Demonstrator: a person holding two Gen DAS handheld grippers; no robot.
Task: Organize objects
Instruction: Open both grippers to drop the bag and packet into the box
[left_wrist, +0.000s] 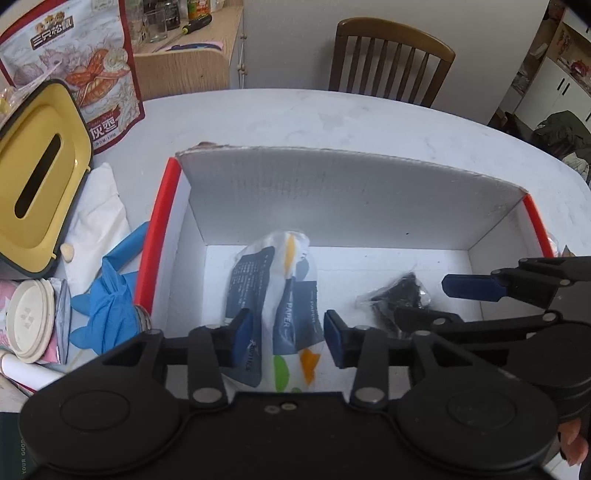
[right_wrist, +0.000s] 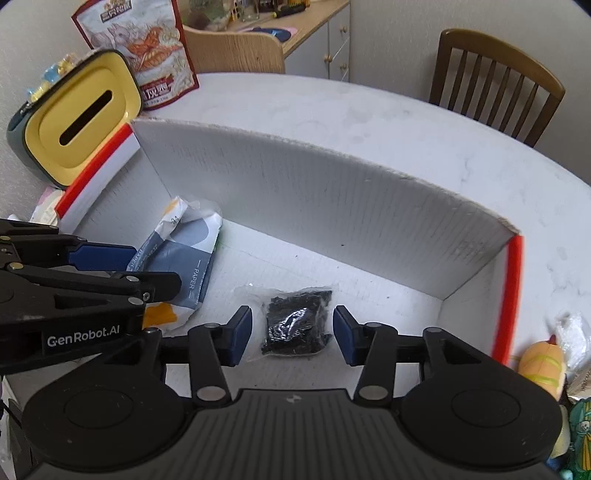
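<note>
Your left tongs (left_wrist: 286, 338) hide the near end of the tissue pack (left_wrist: 275, 291), which reads "PAPER"; its small print is too blurred to read. The pack, white with grey-blue, orange and green patches, lies on the floor of the red-rimmed box (left_wrist: 159, 236) on the worktop (left_wrist: 332, 118), loose between parted pads. Your right tongs (right_wrist: 291, 338), likewise parted, straddle a clear bag of black bits (right_wrist: 295, 321) without pressing it.

The box (left_wrist: 162, 236) was white inside with a red rim. The pack (left_wrist: 280, 295) was white with grey-blue, orange and green patches. The small bag (right_wrist: 295, 321) was see-through with black bits inside. The glove (left_wrist: 107, 295) was blue. The tissue box (right_wrist: 77, 122) was yellow.
</note>
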